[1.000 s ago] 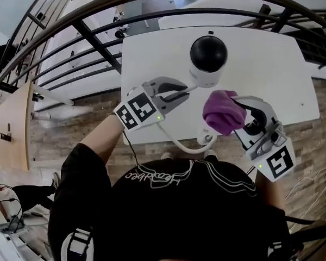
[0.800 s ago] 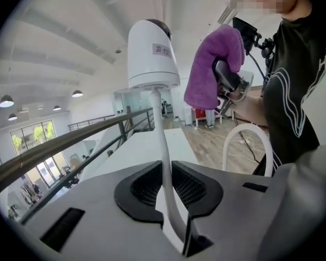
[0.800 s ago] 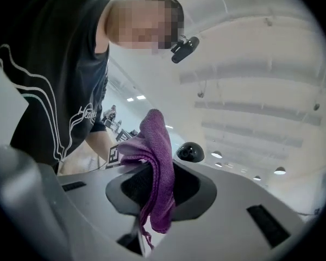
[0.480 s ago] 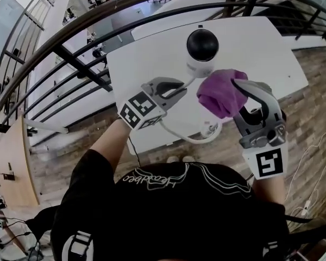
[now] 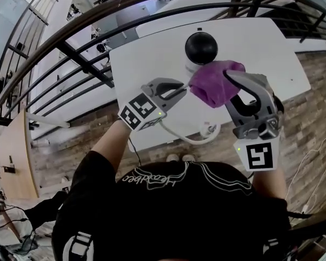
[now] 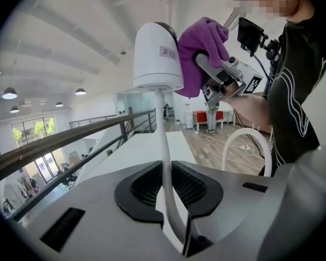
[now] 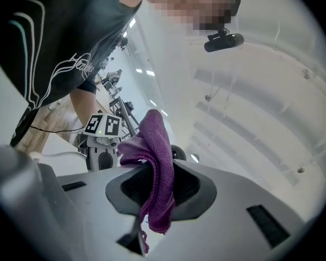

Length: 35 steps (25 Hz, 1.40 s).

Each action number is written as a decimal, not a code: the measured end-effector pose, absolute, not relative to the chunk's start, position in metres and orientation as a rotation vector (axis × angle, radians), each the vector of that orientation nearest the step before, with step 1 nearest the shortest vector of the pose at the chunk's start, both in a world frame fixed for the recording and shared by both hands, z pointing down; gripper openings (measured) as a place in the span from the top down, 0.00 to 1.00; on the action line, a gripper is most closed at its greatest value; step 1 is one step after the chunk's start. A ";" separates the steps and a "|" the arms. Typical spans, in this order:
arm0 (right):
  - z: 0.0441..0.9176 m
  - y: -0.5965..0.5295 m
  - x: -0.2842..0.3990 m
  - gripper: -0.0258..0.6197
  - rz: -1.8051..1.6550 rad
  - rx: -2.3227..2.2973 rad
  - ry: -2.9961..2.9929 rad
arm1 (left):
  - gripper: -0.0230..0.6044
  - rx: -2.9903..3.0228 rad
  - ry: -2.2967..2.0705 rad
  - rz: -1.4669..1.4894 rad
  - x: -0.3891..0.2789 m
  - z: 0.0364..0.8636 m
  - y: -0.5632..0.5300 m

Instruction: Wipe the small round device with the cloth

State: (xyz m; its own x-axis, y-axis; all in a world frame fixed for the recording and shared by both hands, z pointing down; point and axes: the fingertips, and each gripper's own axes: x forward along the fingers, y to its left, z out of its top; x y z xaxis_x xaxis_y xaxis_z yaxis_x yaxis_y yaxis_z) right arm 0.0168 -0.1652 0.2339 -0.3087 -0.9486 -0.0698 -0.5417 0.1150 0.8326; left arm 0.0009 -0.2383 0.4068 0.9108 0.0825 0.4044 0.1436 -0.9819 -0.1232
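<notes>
The small round device [image 5: 200, 48], a white body with a black dome, is held up over the white table [image 5: 146, 64] by its white cable [image 5: 191, 139]. My left gripper [image 5: 177, 92] is shut on that cable just below the device; in the left gripper view the cable [image 6: 164, 145] runs up between the jaws to the device [image 6: 157, 56]. My right gripper [image 5: 232, 82] is shut on a purple cloth [image 5: 212, 83], whose bunched end lies against the device's side. The same contact shows with the cloth [image 6: 202, 45] in the left gripper view. The cloth [image 7: 155, 162] hides most of the dome [image 7: 178, 152].
A dark metal railing [image 5: 70, 53] curves along the table's far and left sides, with a lower floor beyond. The cable's loose loop and its end [image 5: 208, 129] hang over the table's near edge. The person's dark shirt [image 5: 174, 211] fills the bottom of the head view.
My right gripper has carried the purple cloth up and to the left, from apart from the device to against its side. The left gripper has kept its hold on the cable.
</notes>
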 end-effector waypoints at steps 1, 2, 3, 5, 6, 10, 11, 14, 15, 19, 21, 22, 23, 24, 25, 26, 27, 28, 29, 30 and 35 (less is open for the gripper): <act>0.235 -0.167 0.017 0.86 -1.093 1.434 -1.912 | 0.87 -2.920 -0.171 -0.614 0.001 0.408 -0.238; 0.236 -0.168 0.017 0.86 -1.093 1.425 -1.915 | 0.87 -2.917 -0.168 -0.618 0.002 0.408 -0.238; 0.238 -0.170 0.018 0.86 -1.092 1.415 -1.918 | 0.87 -2.915 -0.166 -0.623 0.003 0.408 -0.238; 0.239 -0.172 0.018 0.86 -1.088 1.393 -1.923 | 0.87 -2.917 -0.163 -0.629 0.004 0.406 -0.236; 0.240 -0.173 0.018 0.86 -1.084 1.383 -1.928 | 0.87 -2.919 -0.164 -0.632 0.004 0.404 -0.235; 0.244 -0.174 0.017 0.86 -1.065 1.367 -1.954 | 0.87 -2.917 -0.170 -0.643 0.005 0.402 -0.231; 0.245 -0.174 0.017 0.86 -1.059 1.365 -1.961 | 0.87 -2.918 -0.171 -0.643 0.006 0.401 -0.230; 0.250 -0.175 0.019 0.86 -1.036 1.361 -1.980 | 0.87 -2.929 -0.171 -0.643 0.007 0.402 -0.229; 0.252 -0.175 0.019 0.86 -1.028 1.359 -1.985 | 0.87 -2.932 -0.172 -0.643 0.007 0.403 -0.229; 0.262 -0.176 0.021 0.86 -0.991 1.342 -2.005 | 0.87 -2.943 -0.185 -0.641 0.009 0.403 -0.229; 0.266 -0.176 0.023 0.86 -0.972 1.334 -2.015 | 0.87 -2.949 -0.195 -0.642 0.010 0.404 -0.230; 0.269 -0.176 0.023 0.86 -0.961 1.331 -2.023 | 0.87 -2.951 -0.200 -0.643 0.010 0.403 -0.230; 0.270 -0.175 0.024 0.86 -0.947 1.329 -2.034 | 0.87 -2.952 -0.203 -0.644 0.011 0.403 -0.230; 0.273 -0.176 0.025 0.86 -0.932 1.325 -2.044 | 0.87 -2.952 -0.206 -0.647 0.012 0.402 -0.230; 0.275 -0.176 0.027 0.86 -0.919 1.321 -2.053 | 0.87 -2.952 -0.208 -0.650 0.014 0.402 -0.231; 0.278 -0.177 0.027 0.86 -0.910 1.315 -2.058 | 0.87 -2.954 -0.211 -0.653 0.015 0.402 -0.232; 0.281 -0.178 0.028 0.86 -0.901 1.307 -2.062 | 0.87 -2.956 -0.213 -0.655 0.015 0.403 -0.233; 0.285 -0.178 0.028 0.86 -0.891 1.299 -2.067 | 0.87 -2.958 -0.214 -0.657 0.016 0.403 -0.234; 0.288 -0.178 0.027 0.86 -0.879 1.290 -2.073 | 0.87 -2.959 -0.214 -0.658 0.015 0.404 -0.234; 0.292 -0.178 0.027 0.86 -0.866 1.279 -2.078 | 0.87 -2.959 -0.213 -0.658 0.015 0.404 -0.235; 0.312 -0.172 0.019 0.86 -0.804 1.216 -2.098 | 0.87 -2.959 -0.215 -0.648 0.007 0.404 -0.234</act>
